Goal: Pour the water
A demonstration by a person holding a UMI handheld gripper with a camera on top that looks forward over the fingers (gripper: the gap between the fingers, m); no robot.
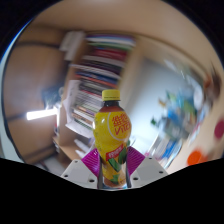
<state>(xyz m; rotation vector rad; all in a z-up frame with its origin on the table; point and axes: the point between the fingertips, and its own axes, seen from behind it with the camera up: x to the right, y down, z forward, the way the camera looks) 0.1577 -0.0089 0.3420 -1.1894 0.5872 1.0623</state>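
A bottle of yellow drink (113, 135) with a yellow cap and a red and green label stands upright between my fingers, lifted in front of a blurred room. My gripper (112, 163) is shut on its lower body, and the magenta pads (91, 159) press against it from both sides. The bottle's base is hidden between the fingers. No cup or other vessel shows in this view.
Behind the bottle stands a tall shelf (95, 75) packed with books or boxes, tilted in the view. A white wall or door (150, 85) lies to its right, with colourful blurred objects (185, 110) further right.
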